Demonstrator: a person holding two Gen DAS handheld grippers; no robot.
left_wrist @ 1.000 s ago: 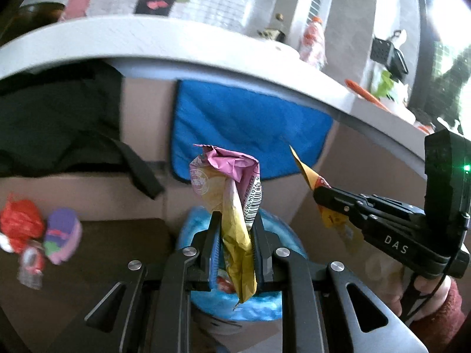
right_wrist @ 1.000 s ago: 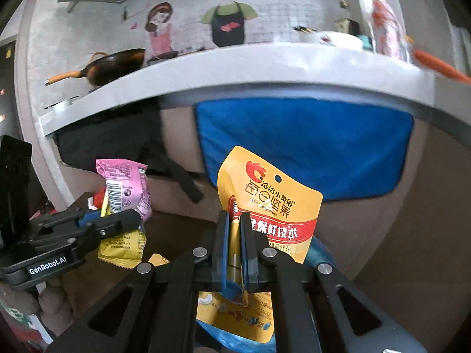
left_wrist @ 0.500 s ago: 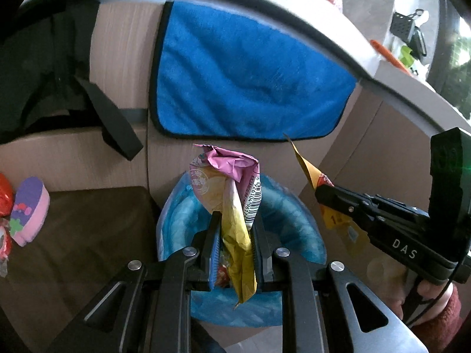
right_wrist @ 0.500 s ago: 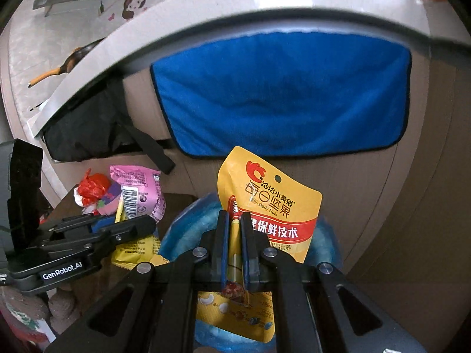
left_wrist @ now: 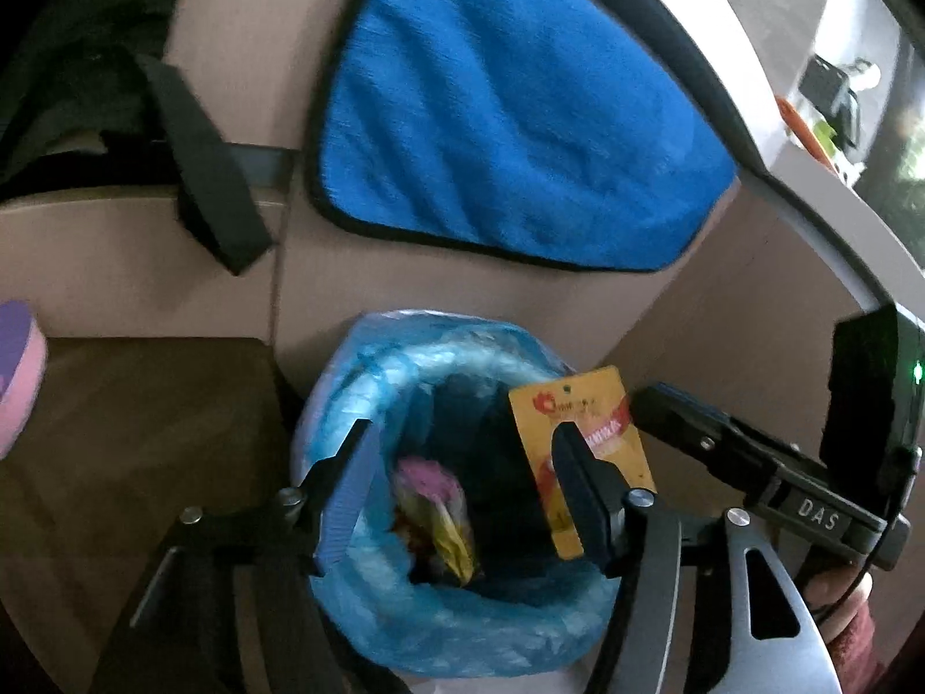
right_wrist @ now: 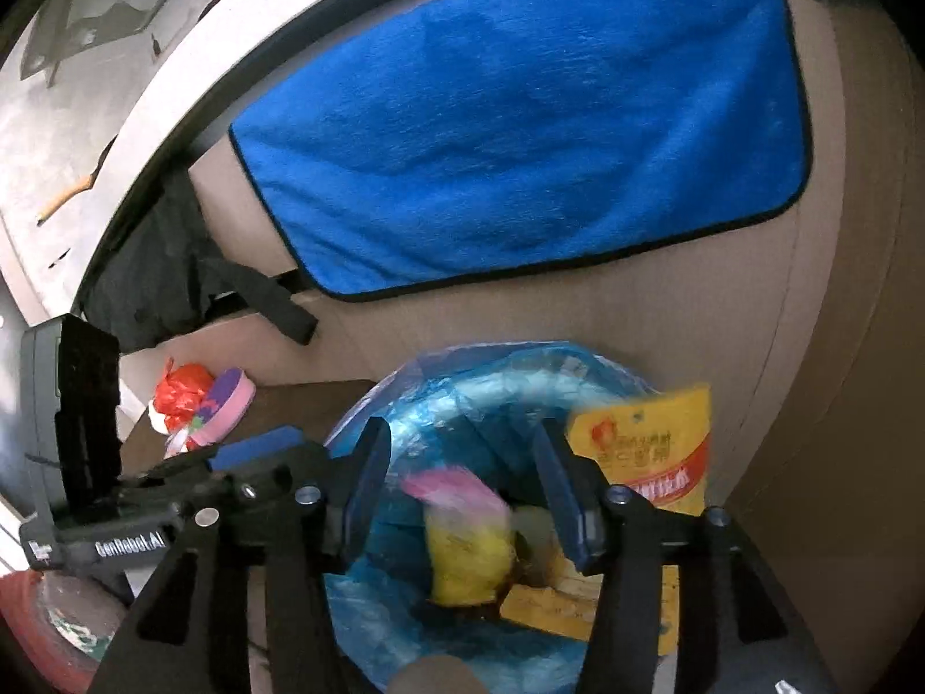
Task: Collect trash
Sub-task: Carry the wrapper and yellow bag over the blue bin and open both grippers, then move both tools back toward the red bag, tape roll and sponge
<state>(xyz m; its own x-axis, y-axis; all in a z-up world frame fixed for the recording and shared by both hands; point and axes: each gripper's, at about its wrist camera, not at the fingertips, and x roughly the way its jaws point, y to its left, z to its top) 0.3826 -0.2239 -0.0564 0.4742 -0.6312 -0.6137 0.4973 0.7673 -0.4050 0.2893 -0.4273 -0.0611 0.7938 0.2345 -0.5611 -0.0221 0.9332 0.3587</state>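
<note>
A bin lined with a blue plastic bag (left_wrist: 370,381) (right_wrist: 462,381) sits below both grippers. My left gripper (left_wrist: 457,462) is open above the bin mouth; the pink and yellow wrapper (left_wrist: 433,497) (right_wrist: 462,526) is blurred inside the bag, free of the jaws. My right gripper (right_wrist: 462,474) is open over the same bin; the orange nut packet (right_wrist: 647,451) (left_wrist: 578,434) hangs loose at the bin's right side, behind one right finger. In the left wrist view the right gripper (left_wrist: 751,462) reaches in from the right.
A blue towel (left_wrist: 509,133) (right_wrist: 532,133) hangs on the cabinet front behind the bin. A black cloth with strap (left_wrist: 202,162) hangs at left. A brown stool (left_wrist: 144,422) beside the bin carries a purple-pink object (right_wrist: 228,405) and red wrapper (right_wrist: 182,393).
Both grippers tilted down over the bin and opened. The pink-yellow wrapper left the left jaws and dropped into the bag; the orange packet left the right jaws and fell to the right.
</note>
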